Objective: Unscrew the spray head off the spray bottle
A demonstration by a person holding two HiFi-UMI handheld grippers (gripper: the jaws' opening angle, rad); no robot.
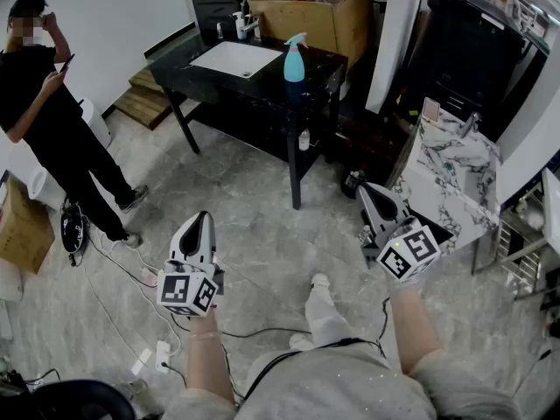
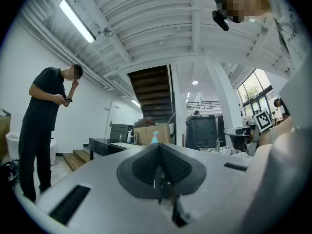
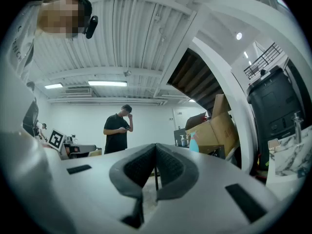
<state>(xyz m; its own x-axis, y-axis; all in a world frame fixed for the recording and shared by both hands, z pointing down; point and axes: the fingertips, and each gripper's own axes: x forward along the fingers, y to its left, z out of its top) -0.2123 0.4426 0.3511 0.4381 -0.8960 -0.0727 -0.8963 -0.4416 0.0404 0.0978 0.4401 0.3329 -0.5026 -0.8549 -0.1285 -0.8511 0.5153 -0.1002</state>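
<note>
Both my grippers hang low over the grey floor (image 1: 262, 243), well apart from the blue spray bottle (image 1: 295, 63). It stands upright on the black table (image 1: 179, 59), near its front edge, with the spray head (image 1: 296, 39) on top. My left gripper (image 1: 203, 219) is clenched, pads pressed together on nothing. My right gripper (image 1: 364, 189) is likewise closed and empty. A white board (image 1: 234, 58) lies on the table beside the bottle and a cardboard box (image 1: 315, 11) stands behind it. At left, a person in black (image 1: 44, 112) holds a phone.
</note>
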